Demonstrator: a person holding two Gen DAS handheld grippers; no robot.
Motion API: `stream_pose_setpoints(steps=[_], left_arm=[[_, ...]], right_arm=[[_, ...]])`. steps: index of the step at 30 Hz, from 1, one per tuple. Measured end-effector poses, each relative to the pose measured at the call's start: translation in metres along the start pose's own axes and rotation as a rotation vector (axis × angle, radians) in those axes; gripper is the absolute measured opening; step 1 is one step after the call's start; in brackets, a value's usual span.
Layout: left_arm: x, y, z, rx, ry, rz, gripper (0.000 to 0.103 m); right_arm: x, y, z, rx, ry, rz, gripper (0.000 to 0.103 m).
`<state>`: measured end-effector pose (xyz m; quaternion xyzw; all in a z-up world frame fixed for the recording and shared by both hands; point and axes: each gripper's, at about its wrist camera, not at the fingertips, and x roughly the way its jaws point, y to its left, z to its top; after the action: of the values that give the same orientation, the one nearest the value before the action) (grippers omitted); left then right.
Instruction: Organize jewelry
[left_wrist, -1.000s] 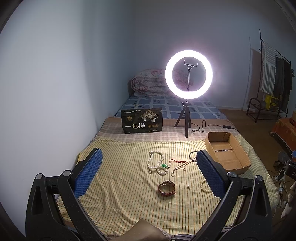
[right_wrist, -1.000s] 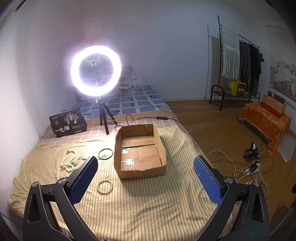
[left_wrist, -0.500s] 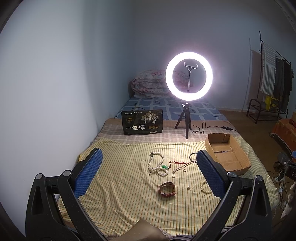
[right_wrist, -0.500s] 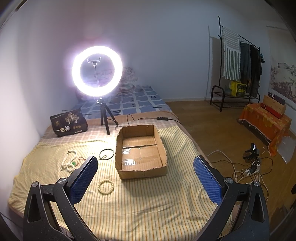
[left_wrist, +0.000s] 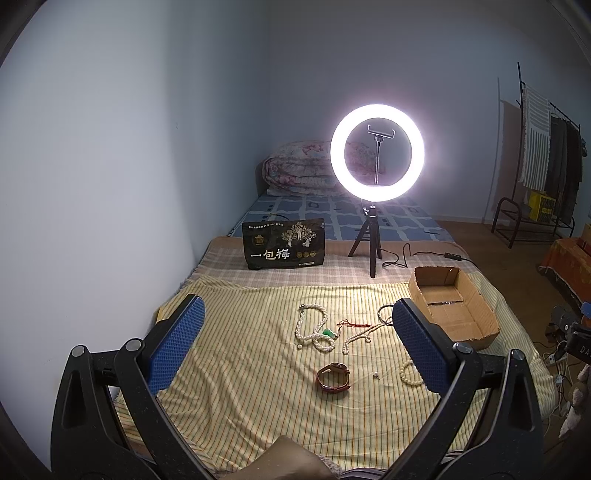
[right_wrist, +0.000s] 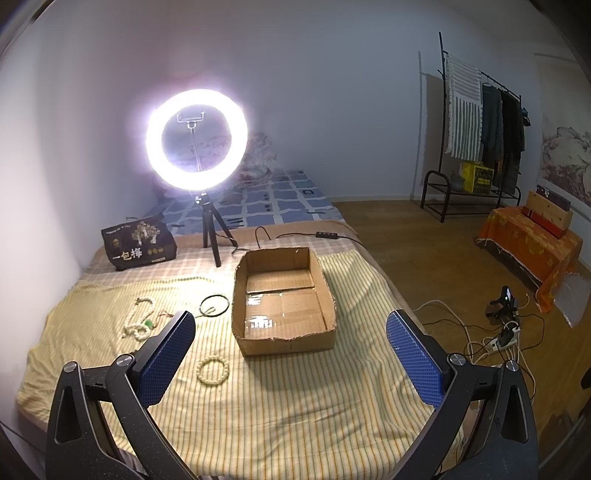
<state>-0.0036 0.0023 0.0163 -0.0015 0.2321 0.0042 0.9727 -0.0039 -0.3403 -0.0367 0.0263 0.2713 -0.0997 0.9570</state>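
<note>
Jewelry is lying loose on the striped bed cover (left_wrist: 229, 369), both tongs hovering above it spread wide and gripping nothing: left tongs (left_wrist: 293, 338), right tongs (right_wrist: 291, 341). Brown watch (left_wrist: 333, 376) is sitting between the left fingers in view, pearl strand (left_wrist: 312, 328) beyond it; bead bracelet (right_wrist: 212, 370) is lying just beside the right tongs' left finger. Cardboard box (right_wrist: 284, 339) is standing open farther out, black bangle (right_wrist: 214, 305) just left of it, ring light (right_wrist: 196, 139) glowing behind.
</note>
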Motion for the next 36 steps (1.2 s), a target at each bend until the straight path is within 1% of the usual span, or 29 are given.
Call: stream_pose_setpoints(steps=[11,27,36], left_arm=[[-0.001,-0.001,0.001,-0.001,0.007,0.002,0.103],[0.018,0.002,-0.011,-0.009,0.036,0.018,0.103],[0.042,0.012,-0.024,-0.019,0.087,0.029,0.103]], right_arm=[[0.001,0.002,-0.001,-0.009,0.009,0.003,0.103],[0.011,0.006,-0.007,-0.035,0.046,0.01,0.103],[0.029,0.01,-0.016,-0.082,0.086,0.014,0.103]])
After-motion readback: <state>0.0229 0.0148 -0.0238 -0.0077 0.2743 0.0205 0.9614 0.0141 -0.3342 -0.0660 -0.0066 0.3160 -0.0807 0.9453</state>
